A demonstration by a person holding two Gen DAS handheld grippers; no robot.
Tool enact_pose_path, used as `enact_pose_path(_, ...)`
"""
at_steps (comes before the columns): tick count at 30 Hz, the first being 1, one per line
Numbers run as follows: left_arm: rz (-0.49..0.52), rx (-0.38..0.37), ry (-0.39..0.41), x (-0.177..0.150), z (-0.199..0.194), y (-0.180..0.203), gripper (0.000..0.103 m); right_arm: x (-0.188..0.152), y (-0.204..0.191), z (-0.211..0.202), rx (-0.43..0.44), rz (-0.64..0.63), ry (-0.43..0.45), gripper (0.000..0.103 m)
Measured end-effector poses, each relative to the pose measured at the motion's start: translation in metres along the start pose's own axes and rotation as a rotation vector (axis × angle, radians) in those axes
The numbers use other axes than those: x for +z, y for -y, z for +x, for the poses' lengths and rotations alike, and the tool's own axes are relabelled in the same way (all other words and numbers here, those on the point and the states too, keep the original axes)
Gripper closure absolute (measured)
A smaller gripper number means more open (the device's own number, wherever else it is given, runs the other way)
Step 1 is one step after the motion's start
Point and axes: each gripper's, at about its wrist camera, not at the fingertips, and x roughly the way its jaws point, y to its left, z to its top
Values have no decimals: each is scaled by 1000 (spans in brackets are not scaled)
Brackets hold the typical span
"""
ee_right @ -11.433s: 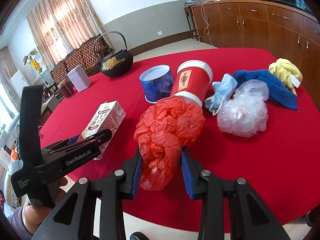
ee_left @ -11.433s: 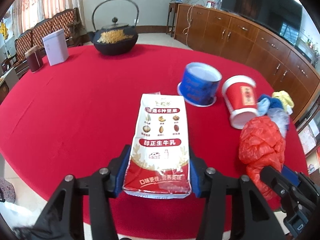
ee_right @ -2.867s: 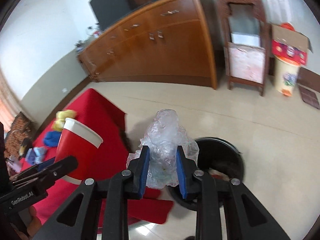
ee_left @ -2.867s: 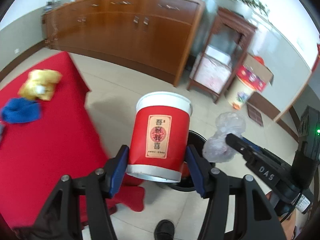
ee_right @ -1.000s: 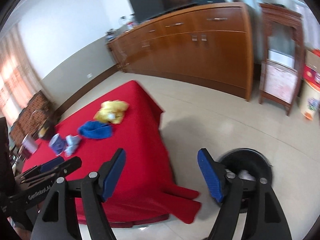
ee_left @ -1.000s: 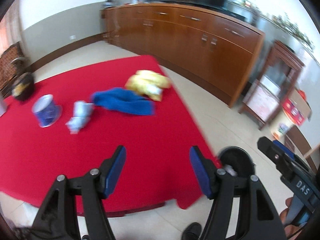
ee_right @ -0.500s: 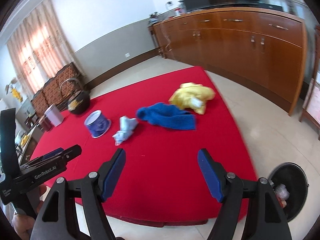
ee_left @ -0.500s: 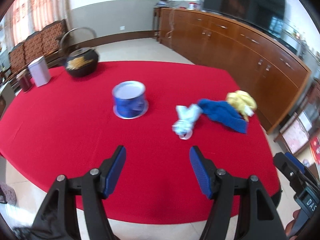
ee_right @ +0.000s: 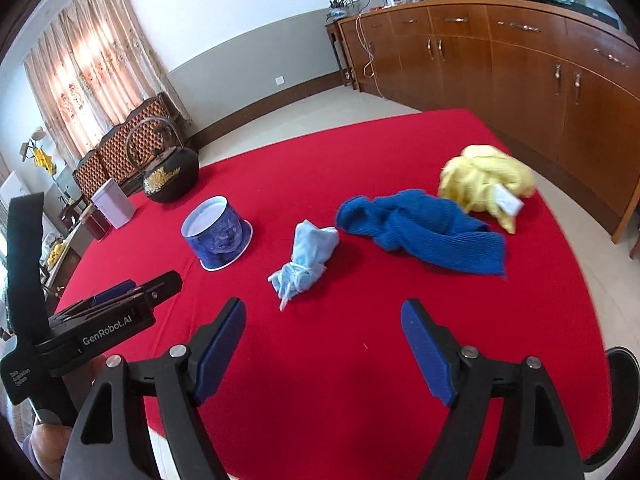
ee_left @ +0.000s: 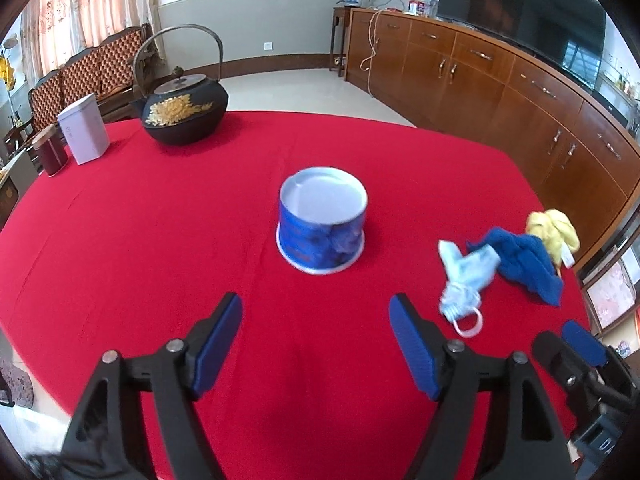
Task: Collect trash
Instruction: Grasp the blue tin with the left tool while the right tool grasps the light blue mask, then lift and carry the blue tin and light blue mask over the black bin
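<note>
Both grippers have swung back from the bin to the red table (ee_left: pixel 120 240), and their empty jaws have just been opening wider. Straight ahead of the left gripper (ee_left: pixel 316 332) stands the blue cup (ee_left: pixel 322 224); the pale blue mask (ee_right: pixel 306 256) lies ahead of the right gripper (ee_right: pixel 322 338), a bit left

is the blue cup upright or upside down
Upside down: the blue cup stands on its wide rim on the red tablecloth, with its closed white base facing up.
</note>
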Motion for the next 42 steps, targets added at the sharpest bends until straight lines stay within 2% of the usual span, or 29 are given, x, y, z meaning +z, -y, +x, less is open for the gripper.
enact_pose_path(4,4,6,-7,10,17,0,25,13,-10,34,17,1,-20,21)
enact_pose_path(13,19,-3,-23,21,45,6,25,28,-11,77,19,4,-52,21)
enact_pose_path(28,23,-13,-20,33,69,13,26,26,-15,106,46,-26,-73,23)
enact_pose_path(31,14,-15,-10,33,68,11,27,24,-18,107,51,-38,-68,39)
enact_pose_path(33,14,-16,-6,32,67,11,27,23,-18,108,57,-44,-72,56)
enact_pose_path(34,14,-11,-1,31,66,11,28,23,-18,108,57,-44,-72,57)
enact_pose_path(36,9,-18,3,30,63,11,28,22,-17,107,59,-47,-72,69)
enact_pose_path(38,5,-19,15,30,59,9,28,22,-18,105,59,-56,-66,75)
enact_pose_path(42,16,-33,27,27,45,8,28,19,-18,91,79,-63,-46,76)
